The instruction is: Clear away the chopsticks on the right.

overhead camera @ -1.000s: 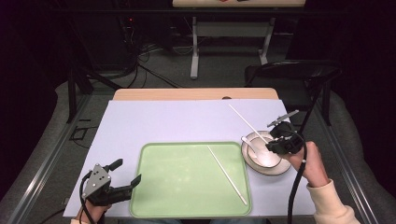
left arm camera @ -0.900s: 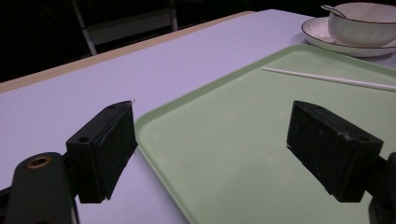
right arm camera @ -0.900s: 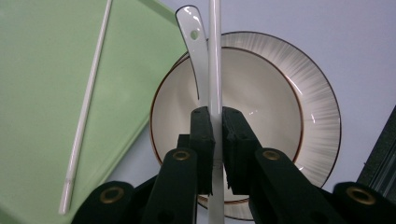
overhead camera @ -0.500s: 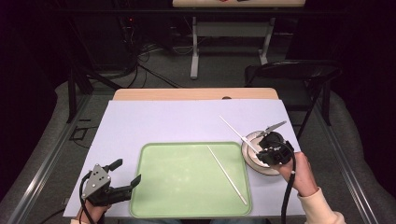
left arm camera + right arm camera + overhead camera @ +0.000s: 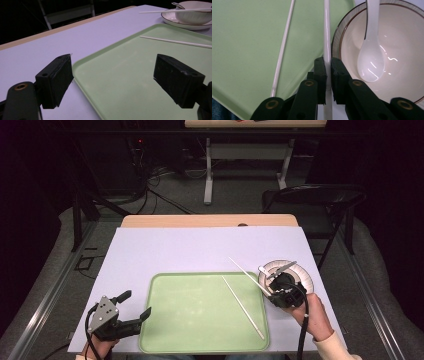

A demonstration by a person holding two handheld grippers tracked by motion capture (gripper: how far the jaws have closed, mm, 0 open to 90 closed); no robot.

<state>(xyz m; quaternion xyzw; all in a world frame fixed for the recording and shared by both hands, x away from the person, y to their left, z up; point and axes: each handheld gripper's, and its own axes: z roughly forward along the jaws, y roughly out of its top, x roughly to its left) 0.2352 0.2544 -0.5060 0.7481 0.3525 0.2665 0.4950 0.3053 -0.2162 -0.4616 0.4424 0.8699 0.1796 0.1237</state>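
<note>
Right gripper (image 5: 327, 65) clenched on a white chopstick (image 5: 326, 32), pinched near its end; the rest of the stick runs straight ahead out of the jaws, over the green tray's (image 5: 244, 37) right edge. Second chopstick (image 5: 283, 47) lies flat on the tray, just left of the held one, apart from the jaws. Bowl (image 5: 402, 47) sits just right of the jaws, white spoon (image 5: 370, 57) resting inside it. In the high view the right gripper (image 5: 272, 287) is at the tray's right edge beside the bowl (image 5: 300, 272), held chopstick (image 5: 243, 268) angling up-left, right hand (image 5: 310, 315) behind it, wrist toward the table's near edge.

Left gripper (image 5: 136, 311) released, jaws wide, nothing between them, parked at the tray's (image 5: 200, 340) near left corner, pointing toward the tray. Left hand (image 5: 100, 345) low at the table edge.
</note>
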